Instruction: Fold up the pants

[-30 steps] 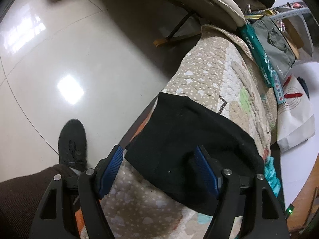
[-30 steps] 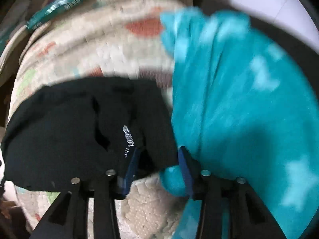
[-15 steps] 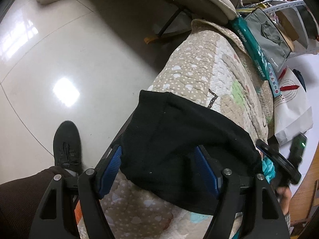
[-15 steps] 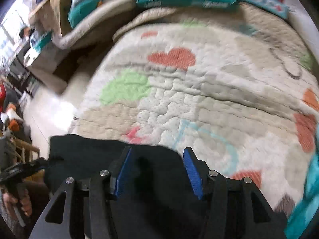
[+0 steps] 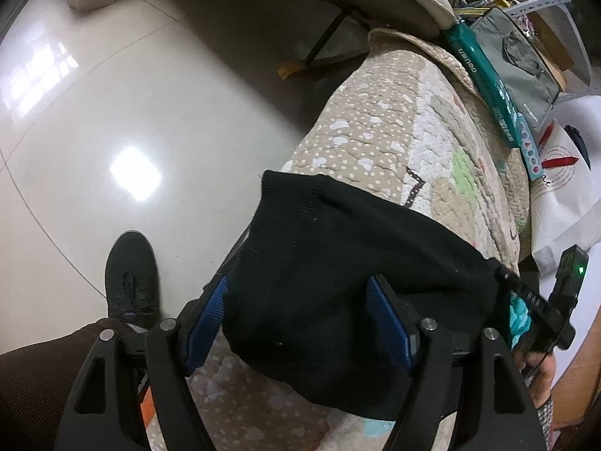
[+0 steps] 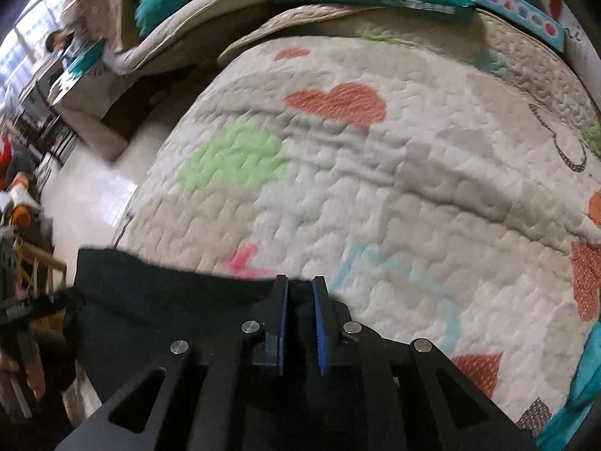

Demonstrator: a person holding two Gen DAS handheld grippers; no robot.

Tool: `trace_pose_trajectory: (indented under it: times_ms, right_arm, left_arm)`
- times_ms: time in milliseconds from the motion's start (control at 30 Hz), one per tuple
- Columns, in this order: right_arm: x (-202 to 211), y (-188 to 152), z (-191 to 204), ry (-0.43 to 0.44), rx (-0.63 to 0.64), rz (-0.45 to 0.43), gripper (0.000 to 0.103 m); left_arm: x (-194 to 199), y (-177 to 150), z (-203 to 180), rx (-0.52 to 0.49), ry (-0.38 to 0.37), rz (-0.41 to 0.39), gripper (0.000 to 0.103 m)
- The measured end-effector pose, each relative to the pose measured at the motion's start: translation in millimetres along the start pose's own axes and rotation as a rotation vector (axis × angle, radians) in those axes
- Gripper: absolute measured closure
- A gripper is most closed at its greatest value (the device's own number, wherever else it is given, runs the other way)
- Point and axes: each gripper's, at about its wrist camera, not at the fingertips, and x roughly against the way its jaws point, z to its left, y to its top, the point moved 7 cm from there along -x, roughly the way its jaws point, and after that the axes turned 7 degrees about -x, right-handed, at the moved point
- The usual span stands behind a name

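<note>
The black pants [image 5: 338, 263] lie folded on a quilted, heart-patterned bedspread [image 5: 394, 143] at the bed's near corner. My left gripper [image 5: 296, 323] is open, its blue-padded fingers [image 5: 208, 315] straddling the near edge of the pants. In the right wrist view the pants [image 6: 169, 308] fill the lower left. My right gripper [image 6: 300, 312] is shut on the black cloth's far edge, over the bedspread [image 6: 375, 188]. The right gripper also shows at the right edge of the left wrist view [image 5: 526, 300], at the pants' far corner.
A shiny tiled floor [image 5: 112, 112] lies left of the bed, with my black shoe [image 5: 131, 278] on it. A teal packet [image 5: 488, 86], a grey bag [image 5: 526, 60] and a white paper bag [image 5: 563, 195] sit beyond the bed. A teal blanket [image 6: 586, 376] lies at the right.
My right gripper swung from the teal blanket to the pants' edge and closed on the black cloth. The left gripper stayed open and edged further over the pants.
</note>
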Motion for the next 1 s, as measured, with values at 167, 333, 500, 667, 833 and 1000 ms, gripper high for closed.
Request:
trace_pose_trajectory:
  times_ms: [167,333,500,667,833,1000]
  right_arm:
    - [-13,11,-11,-0.130,-0.019,-0.034,0.097]
    - [9,22,-11,-0.118,-0.038,-0.073,0.093]
    - [38,20,37,-0.011,0.036,-0.116,0.050]
    - [30,9,107,0.126,0.104,-0.044,0.046]
    - [1,-2,184,0.222,0.211,0.080,0.046]
    - [-46,-17,260,0.226,0.369,0.209,0.046]
  left_arm:
    - [3,3,10,0.002,0.010,-0.007,0.030]
    - [27,10,43,0.065,-0.006,-0.094,0.030]
    - [46,4,64,0.198,-0.095,-0.131,0.030]
    - [31,-29,32,0.270,-0.249,-0.112,0.028]
    - [8,-49,25,0.226,-0.226,-0.066,0.028]
    - [7,-39,25,0.281,-0.349,-0.091,0.028]
